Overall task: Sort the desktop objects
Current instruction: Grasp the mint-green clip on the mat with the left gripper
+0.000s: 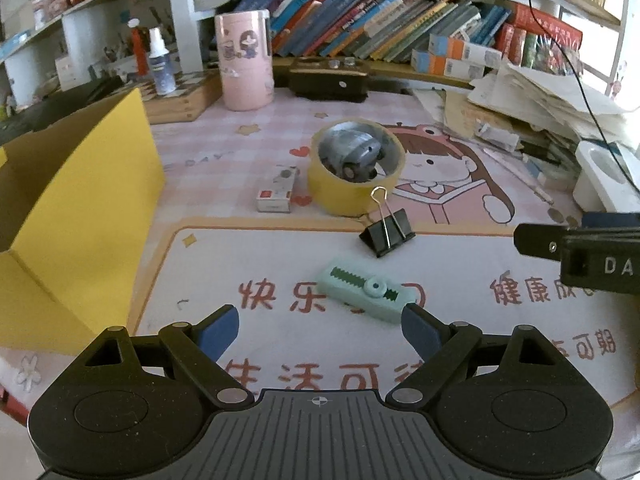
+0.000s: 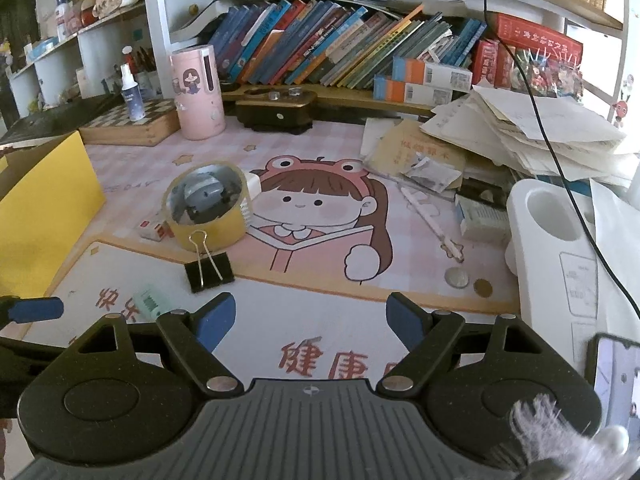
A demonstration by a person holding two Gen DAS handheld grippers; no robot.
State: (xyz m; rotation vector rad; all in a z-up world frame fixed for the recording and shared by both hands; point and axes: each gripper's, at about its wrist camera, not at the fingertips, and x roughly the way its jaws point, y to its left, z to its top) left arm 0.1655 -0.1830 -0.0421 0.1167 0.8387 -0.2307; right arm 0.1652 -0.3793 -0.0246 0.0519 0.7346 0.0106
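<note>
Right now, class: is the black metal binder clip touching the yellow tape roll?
Cannot tell. The binder clip has its wire handle overlapping the tape roll in both wrist views; neither shows contact or gap.

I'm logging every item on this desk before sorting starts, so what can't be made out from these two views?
- Yellow box: its inside is hidden by its own wall in both views.
- Gray toy inside the tape roll: the roll's rim covers its lower part in both views.
- Green correction tape: in the right wrist view, mostly behind the right hand-held gripper.
- Two coins: too small to read.
- Small red-and-white box: label blurred.
</note>
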